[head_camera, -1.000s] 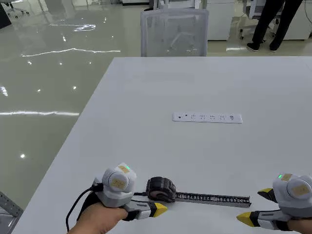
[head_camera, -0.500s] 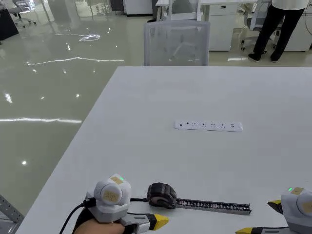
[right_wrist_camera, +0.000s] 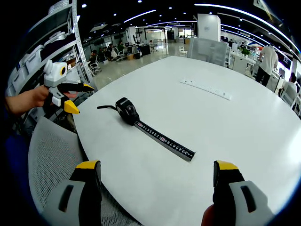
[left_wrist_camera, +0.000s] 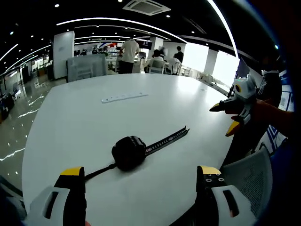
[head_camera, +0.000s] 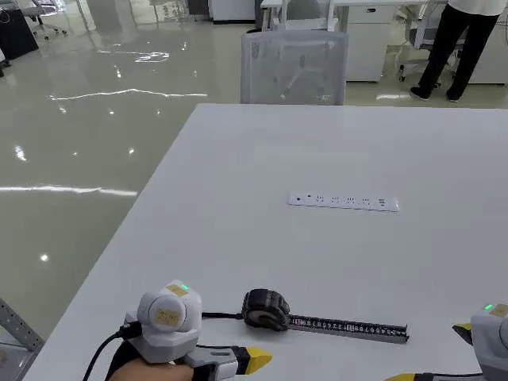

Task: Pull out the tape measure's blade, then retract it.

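In the head view the right claw is cut by the bottom and right edges, leaving 2 yellow tips and part of its housing. The left claw shows 1 yellow tip; its other jaw cannot be made out, and the hand holding it runs off the bottom edge. Markings on the blade are too small to read. The power strip sockets are too small to count. A person is cut off at the waist by the top edge.
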{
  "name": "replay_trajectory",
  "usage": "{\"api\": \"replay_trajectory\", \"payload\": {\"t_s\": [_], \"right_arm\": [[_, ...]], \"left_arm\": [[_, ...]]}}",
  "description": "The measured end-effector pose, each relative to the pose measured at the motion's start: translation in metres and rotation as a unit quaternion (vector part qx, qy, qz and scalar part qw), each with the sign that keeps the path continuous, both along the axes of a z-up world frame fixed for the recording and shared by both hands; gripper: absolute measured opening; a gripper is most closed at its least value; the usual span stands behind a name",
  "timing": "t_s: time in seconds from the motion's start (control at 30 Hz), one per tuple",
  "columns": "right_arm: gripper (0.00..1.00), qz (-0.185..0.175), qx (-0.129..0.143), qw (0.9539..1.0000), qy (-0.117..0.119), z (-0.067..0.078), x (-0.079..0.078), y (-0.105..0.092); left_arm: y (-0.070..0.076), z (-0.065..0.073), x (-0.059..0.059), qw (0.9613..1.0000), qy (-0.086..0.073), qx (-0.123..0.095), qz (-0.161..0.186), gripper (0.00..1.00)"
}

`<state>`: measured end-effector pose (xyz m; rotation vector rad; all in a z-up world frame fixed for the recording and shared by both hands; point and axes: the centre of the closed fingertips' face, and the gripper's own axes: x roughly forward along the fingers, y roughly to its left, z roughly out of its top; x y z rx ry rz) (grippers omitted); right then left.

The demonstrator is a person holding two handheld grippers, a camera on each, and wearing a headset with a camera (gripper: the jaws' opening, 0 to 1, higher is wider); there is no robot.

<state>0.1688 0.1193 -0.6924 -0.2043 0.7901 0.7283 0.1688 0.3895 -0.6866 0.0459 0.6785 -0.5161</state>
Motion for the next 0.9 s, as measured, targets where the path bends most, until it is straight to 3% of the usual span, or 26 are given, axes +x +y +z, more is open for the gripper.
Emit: {"api": "replay_trajectory", "payload": {"t_s": [0.3, 0.63, 0.9], "right_arm": [[1.0, -0.013, -0.001, 0.9999, -0.002, 0.016, -0.016, -0.004], [1.0, -0.027, 0.0, 0.9996, -0.006, 0.035, -0.037, -0.008], [1.0, -0.034, -0.003, 0.9994, -0.007, 0.048, -0.052, -0.012]], "left_arm": [[0.007, 0.017, -0.016, 0.9997, -0.012, -0.006, 0.02, 0.99], [0.022, 0.027, -0.045, 0.9991, -0.01, 0.002, 0.041, 1.0], [0.033, 0.046, -0.059, 0.9981, -0.017, 0.005, 0.059, 1.0]]}}
